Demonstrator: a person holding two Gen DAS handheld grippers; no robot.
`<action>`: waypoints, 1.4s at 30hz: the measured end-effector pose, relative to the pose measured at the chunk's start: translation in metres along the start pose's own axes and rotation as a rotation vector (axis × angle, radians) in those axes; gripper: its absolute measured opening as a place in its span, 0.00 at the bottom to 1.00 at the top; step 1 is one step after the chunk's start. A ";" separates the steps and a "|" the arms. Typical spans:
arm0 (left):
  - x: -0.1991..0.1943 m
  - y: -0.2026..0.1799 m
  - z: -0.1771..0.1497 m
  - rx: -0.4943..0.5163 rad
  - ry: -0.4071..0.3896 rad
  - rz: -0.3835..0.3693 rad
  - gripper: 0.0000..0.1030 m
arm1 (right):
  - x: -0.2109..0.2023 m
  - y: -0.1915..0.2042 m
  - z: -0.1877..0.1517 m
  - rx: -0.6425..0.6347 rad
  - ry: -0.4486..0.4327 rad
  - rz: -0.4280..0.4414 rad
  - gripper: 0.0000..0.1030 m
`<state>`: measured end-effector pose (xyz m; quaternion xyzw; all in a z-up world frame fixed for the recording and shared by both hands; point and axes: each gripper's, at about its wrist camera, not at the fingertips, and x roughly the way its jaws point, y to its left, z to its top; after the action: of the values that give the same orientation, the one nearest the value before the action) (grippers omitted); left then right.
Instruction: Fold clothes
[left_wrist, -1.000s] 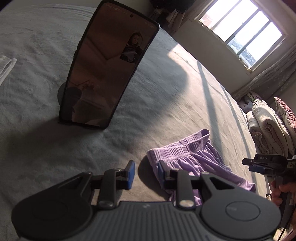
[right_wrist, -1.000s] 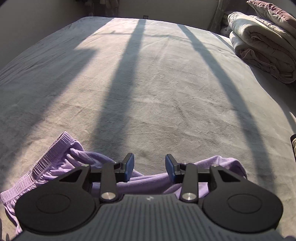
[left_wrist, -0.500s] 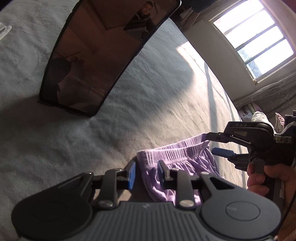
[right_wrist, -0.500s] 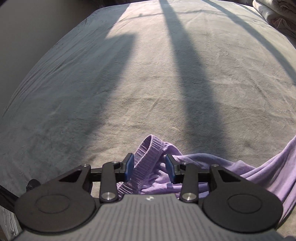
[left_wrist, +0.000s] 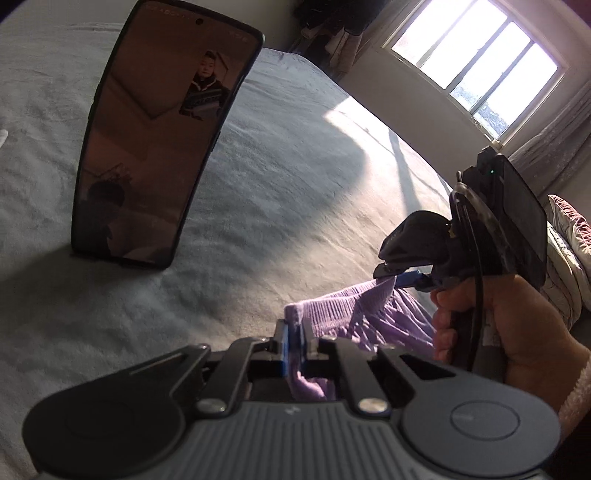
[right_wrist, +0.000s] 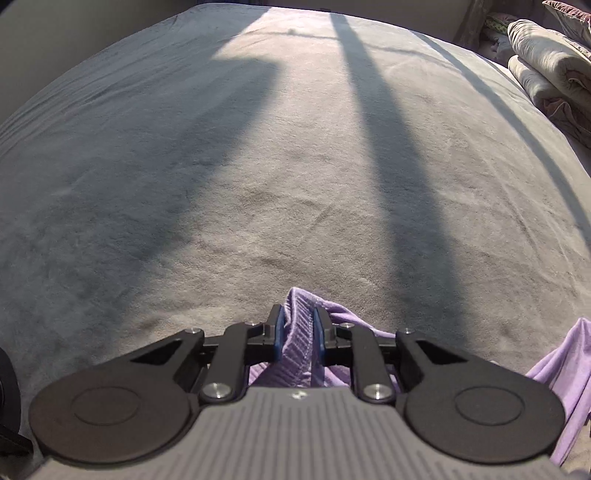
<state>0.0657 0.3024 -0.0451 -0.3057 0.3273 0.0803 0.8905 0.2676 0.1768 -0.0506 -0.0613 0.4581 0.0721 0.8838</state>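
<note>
1. Left gripper (left_wrist: 293, 341): jaws clamped on the ribbed waistband of the purple shorts (left_wrist: 373, 317), at its left end. Fabric bunches between the blue pads and hangs under the tool.
2. Right gripper (right_wrist: 298, 330): jaws closed on the same waistband further along; the ribbed edge pokes up past the fingertips. In the left view it sits ahead-right of the left tool, with a hand (left_wrist: 517, 325) on its grip.
3. Waistband spans between the two tools, lifted at the right end. The rest of the shorts trails down to the right, a loose purple flap at the right edge of the right view.
4. Bed (right_wrist: 258, 184): grey cover, flat, only light wrinkles. Ahead of the right gripper it is all open surface up to the far edge, crossed by sun and shadow bands.
5. Phone (left_wrist: 162, 136): stands upright on the bed, ahead-left of the left gripper, well apart from the shorts, dark screen facing the tool. Open cover between it and the waistband.
6. Bedding stack (right_wrist: 546, 70): folded quilts at the far right edge of the bed, well clear of both tools.
7. Window (left_wrist: 476, 62): far right of the left gripper, beyond the bed edge, source of the glare.
8. Bed's left edge curves off in the right view, wall just beyond.
</note>
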 end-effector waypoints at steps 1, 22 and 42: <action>-0.003 0.000 0.000 -0.003 -0.012 0.006 0.05 | -0.002 0.002 0.000 -0.013 -0.018 0.008 0.15; -0.010 0.015 0.004 -0.060 0.006 0.104 0.30 | -0.046 -0.012 -0.002 -0.097 -0.137 0.157 0.44; -0.021 -0.064 -0.043 0.149 0.015 -0.005 0.35 | -0.136 -0.222 -0.110 0.104 -0.110 -0.008 0.44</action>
<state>0.0487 0.2268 -0.0261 -0.2403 0.3383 0.0511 0.9084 0.1427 -0.0701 0.0076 -0.0132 0.4120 0.0481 0.9098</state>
